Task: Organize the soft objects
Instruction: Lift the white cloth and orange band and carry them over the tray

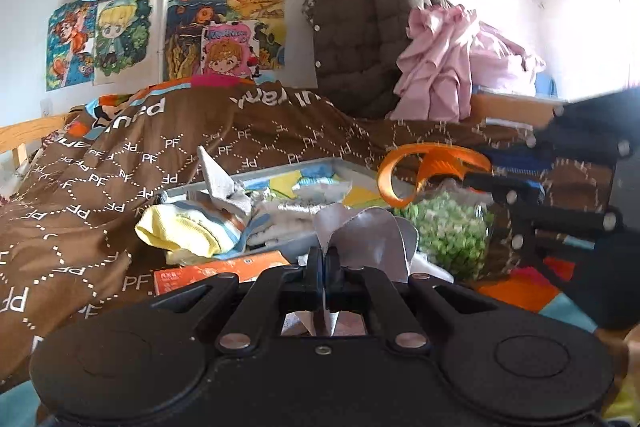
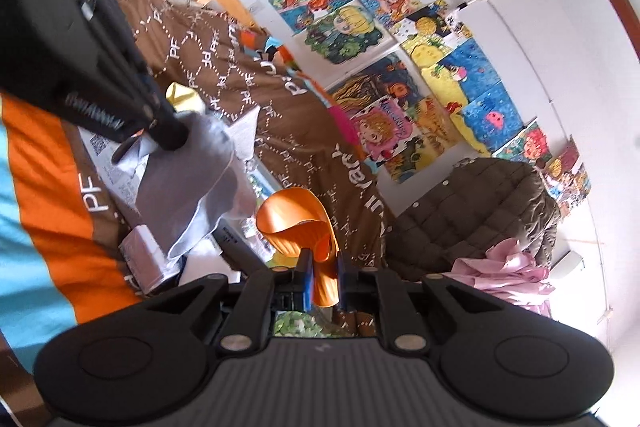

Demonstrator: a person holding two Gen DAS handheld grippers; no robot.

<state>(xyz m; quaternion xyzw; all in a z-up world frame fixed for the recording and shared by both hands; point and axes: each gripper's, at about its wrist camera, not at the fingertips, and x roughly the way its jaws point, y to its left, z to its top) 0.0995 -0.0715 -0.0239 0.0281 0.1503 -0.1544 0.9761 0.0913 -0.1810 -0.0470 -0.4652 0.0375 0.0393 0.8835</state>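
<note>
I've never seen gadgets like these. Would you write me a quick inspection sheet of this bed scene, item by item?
Surface: brown quilt printed with white PF letters, rumpled over a bed.
Job's things: grey cloth; orange ribbon on a clear bag of green bits; shallow grey tray of folded fabrics; yellow striped garment.
Clutter: orange carton.
Grippers: left tongs shut on the grey cloth; right tongs shut on the orange ribbon.
Cables: nothing seen.
Surroundings: children's drawings on the wall; brown quilted jacket; pink clothes.
</note>
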